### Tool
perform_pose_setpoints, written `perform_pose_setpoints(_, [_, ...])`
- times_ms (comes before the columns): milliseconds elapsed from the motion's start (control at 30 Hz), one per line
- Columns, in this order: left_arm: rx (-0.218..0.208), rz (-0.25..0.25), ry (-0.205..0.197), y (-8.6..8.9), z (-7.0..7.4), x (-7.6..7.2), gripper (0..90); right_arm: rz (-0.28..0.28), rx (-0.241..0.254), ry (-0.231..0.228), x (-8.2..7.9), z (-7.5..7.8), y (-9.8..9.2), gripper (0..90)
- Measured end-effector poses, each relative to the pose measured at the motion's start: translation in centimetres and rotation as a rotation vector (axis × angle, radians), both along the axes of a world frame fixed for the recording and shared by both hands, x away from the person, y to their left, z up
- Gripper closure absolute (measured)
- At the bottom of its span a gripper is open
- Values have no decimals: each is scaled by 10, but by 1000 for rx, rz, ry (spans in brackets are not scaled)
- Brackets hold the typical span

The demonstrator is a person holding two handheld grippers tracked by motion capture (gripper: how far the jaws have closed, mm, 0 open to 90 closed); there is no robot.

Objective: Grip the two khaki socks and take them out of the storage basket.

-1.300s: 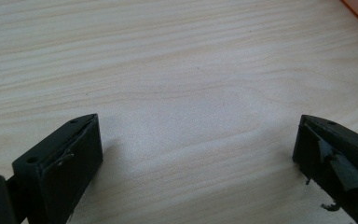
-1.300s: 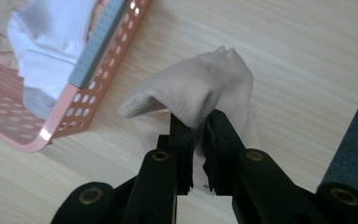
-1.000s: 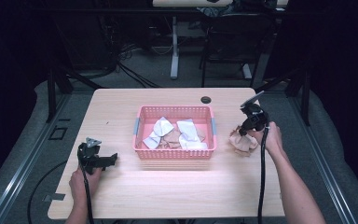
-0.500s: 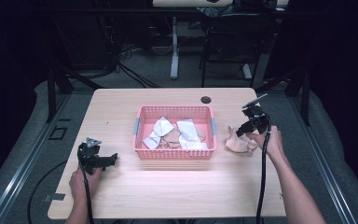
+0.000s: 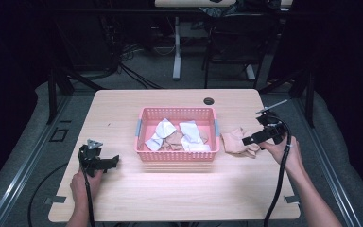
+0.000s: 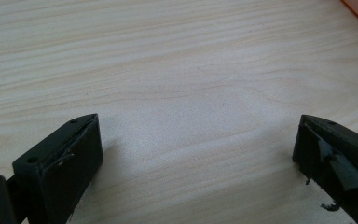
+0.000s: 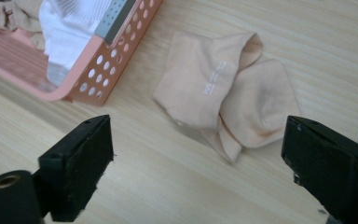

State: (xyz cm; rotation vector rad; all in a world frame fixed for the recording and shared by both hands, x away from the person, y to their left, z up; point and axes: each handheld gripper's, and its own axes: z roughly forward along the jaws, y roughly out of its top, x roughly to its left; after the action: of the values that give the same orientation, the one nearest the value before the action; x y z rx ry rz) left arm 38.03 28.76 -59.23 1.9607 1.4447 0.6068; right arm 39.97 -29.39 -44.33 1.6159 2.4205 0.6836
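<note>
A pink plastic basket (image 5: 144, 118) stands mid-table with white and beige socks (image 5: 189, 132) in it. A folded beige sock (image 5: 238, 142) (image 7: 223, 98) lies on the wood just right of the basket (image 7: 121, 60). My right gripper (image 5: 246, 140) (image 7: 196, 172) hovers beside and above that sock; its jaws have just been opening and now stand wide apart with nothing between them. My left gripper (image 5: 114, 162) (image 6: 196, 154) rests low at the table's front left, open over bare wood.
The wooden table (image 5: 170, 194) has a round cable hole (image 5: 209, 101) at the back. Cables trail from both grippers toward the front edge. A chair and desk legs stand on the dark floor behind.
The right gripper let go of the beige sock, opened, and pulled back to the right and up. The sock now lies flat beside the basket. The left hand stayed put.
</note>
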Motion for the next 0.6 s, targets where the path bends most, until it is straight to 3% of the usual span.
perform_pose_setpoints(200, [0, 0, 0, 0, 0, 0, 12, -10, 19, -29, -28, 1, -13, 42])
perform_pose_setpoints(333, [0, 0, 0, 0, 0, 0, 12, -9, 35, -36, -44, -7, -20, 36])
perform_pose_setpoints(600, [0, 0, 0, 0, 0, 0, 12, 3, 0, 3, -54, -28, -20, 34])
